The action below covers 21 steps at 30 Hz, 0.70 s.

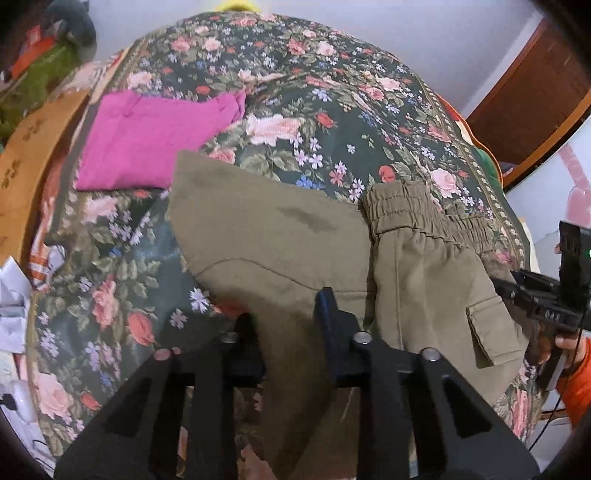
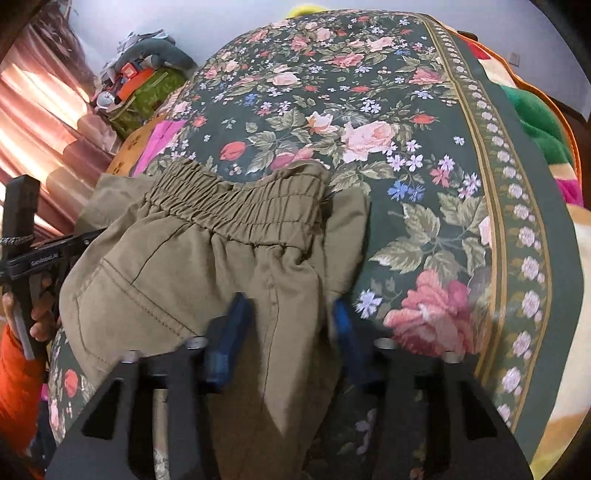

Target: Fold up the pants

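The pants (image 1: 280, 236) are a dull olive green all over. The bed cover (image 2: 424, 122) is dark green with pink and red roses, small blue and purple flowers, and a gold striped edge. A folded cloth (image 1: 147, 140) is bright pink. The sleeve (image 1: 580, 380) is orange.

**A bedroom around a flower-patterned bed**

A bed (image 2: 424, 155) fills most of both views, covered with a dark green spread printed with pink roses and small blue and white flowers, edged by a band of pale rosettes. Beyond the bed rises a plain pale wall (image 2: 221, 22). Left of the bed hang pink curtains (image 2: 40, 122) with daylight glowing through them. At the bed's far left corner sits a heap of clutter on a green cloth (image 2: 147, 92). A wooden board (image 1: 33, 147) curves along the bed's left edge. Right of the bed stands a brown wooden door (image 1: 532, 96). A bright green and orange blanket (image 2: 539, 122) lies along the bed's right edge.
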Each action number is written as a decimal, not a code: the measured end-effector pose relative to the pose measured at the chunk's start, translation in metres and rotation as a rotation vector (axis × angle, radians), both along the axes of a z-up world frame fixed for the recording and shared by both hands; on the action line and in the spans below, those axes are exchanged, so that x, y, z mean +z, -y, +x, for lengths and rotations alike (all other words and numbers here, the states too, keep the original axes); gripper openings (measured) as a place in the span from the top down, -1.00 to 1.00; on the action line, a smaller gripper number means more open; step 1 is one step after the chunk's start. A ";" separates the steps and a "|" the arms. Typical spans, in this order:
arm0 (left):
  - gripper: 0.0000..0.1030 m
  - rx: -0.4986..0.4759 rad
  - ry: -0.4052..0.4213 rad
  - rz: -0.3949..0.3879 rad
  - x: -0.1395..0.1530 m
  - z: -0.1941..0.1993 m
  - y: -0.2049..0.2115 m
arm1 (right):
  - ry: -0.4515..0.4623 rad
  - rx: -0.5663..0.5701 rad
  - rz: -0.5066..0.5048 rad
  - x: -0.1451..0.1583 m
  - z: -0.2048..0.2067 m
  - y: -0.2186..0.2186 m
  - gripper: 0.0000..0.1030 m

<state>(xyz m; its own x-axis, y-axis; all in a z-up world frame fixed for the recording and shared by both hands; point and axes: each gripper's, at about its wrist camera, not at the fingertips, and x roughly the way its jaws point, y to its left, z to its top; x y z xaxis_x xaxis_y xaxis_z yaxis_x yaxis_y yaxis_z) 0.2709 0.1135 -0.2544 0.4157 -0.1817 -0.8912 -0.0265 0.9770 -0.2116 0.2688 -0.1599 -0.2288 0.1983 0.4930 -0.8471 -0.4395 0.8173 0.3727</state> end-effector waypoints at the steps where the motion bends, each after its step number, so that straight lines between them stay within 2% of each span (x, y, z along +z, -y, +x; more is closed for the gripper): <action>1: 0.65 0.000 0.009 0.006 0.003 -0.001 0.000 | 0.002 0.003 -0.005 0.001 0.001 0.000 0.54; 4: 0.78 -0.007 0.039 0.026 0.011 -0.002 0.002 | 0.030 0.028 -0.026 0.008 0.003 -0.003 0.73; 7: 0.84 -0.026 0.086 0.059 0.025 -0.004 0.006 | 0.088 0.053 -0.048 0.022 0.001 -0.009 0.81; 14: 0.88 -0.024 0.178 0.138 0.061 -0.004 0.000 | 0.223 0.090 -0.032 0.071 0.001 -0.027 0.87; 21: 0.90 0.010 0.259 0.206 0.101 0.004 -0.024 | 0.340 0.106 0.002 0.113 0.019 -0.060 0.87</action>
